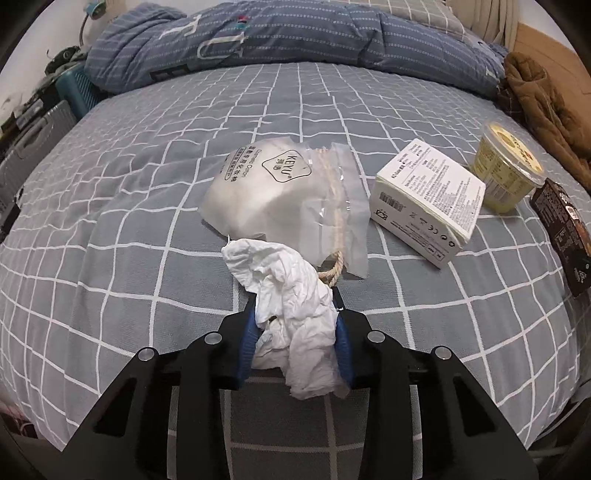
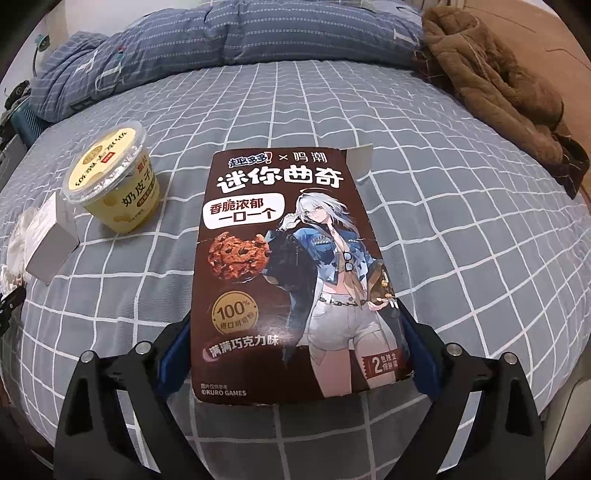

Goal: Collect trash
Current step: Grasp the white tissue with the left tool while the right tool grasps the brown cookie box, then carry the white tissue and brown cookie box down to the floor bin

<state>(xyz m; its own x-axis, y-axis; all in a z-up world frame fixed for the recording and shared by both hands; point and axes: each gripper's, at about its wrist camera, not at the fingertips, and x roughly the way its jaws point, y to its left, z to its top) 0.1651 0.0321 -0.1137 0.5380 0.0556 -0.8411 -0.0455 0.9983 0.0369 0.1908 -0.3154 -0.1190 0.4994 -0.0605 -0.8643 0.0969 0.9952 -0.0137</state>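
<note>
Bed [image 1: 147, 206] carries everything; I'll place things relative to the white box [image 1: 428, 199]. Quilt [image 1: 258, 33] is bunched well behind it, brown coat [image 1: 535, 96] behind and to its right.

Cookie box [image 2: 291, 269]: right of the white box, past the yellow cup [image 1: 509, 166]. Your right gripper [image 2: 295, 343] is clamped across its near end, one finger on each long edge. It looks like thin card, likely empty, so squeeze no harder and lift level or the far end will sag and twist out.

Cotton-pad bag [image 1: 284, 195]: just left of the white box, lying flat, untouched.

Tissue [image 1: 295, 314]: in front of the bag, wadded between the fingers of your left gripper [image 1: 295, 328], closed on it. The hold is on loose folds; keep it shut and move smoothly so it doesn't shed.

No bin in either view.
</note>
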